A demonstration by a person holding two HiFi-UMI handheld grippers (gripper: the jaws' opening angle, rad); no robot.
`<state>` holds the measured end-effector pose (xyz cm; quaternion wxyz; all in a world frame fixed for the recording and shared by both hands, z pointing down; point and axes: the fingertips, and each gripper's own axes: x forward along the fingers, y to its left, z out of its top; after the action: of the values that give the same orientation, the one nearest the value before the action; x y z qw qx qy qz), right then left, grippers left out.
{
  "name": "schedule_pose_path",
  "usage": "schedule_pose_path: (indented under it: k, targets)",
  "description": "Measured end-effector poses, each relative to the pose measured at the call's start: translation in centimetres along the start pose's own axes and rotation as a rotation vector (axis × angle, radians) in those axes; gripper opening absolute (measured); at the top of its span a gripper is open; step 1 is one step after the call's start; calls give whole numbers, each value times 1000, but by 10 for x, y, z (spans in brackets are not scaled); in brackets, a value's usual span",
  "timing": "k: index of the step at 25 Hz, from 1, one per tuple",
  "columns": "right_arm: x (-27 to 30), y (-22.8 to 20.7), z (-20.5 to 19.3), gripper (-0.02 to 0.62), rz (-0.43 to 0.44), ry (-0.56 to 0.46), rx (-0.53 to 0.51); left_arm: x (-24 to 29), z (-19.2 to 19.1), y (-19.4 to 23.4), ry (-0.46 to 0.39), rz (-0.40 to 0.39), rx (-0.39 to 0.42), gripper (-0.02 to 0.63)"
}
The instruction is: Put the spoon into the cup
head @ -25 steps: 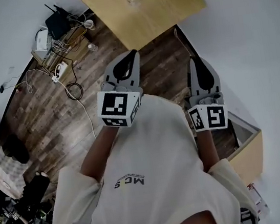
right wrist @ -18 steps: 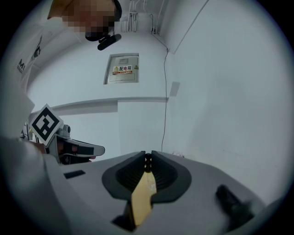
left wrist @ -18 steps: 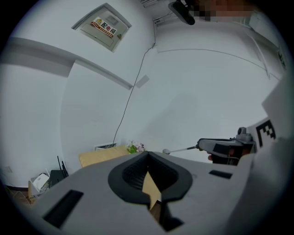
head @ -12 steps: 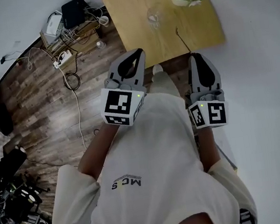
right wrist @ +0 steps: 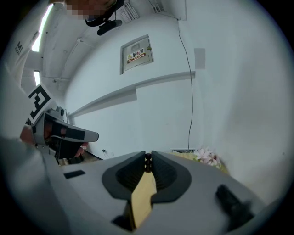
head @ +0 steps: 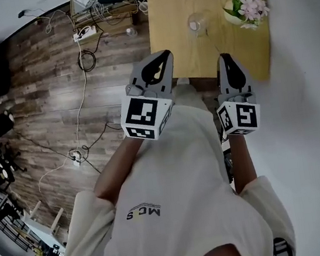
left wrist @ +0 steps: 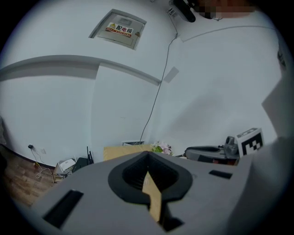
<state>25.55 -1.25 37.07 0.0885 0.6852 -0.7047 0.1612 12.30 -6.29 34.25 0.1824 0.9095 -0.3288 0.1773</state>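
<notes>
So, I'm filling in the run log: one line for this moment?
phase: pre-grasp | left gripper: shut, empty | right gripper: shut, empty | cup: on table, looks empty

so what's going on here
A person holds a tool in each hand, both raised at chest height and pointing toward a wooden table. The left tool and right tool are both shut with nothing in them. On the table stand a glass cup and some flowers. Nothing is picked up yet, and I can't make out the spoon for sure.
</notes>
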Motion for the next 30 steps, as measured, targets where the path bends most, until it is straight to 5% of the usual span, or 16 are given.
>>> schedule_pose_path:
  k: [16, 30]
  targets:
    - [72, -42, -83, 57, 153, 161, -9, 21, -62, -2, 63, 226, -107, 11]
    - [112, -43, -134, 57, 208, 249, -4, 40, -94, 0, 117, 258, -146, 11]
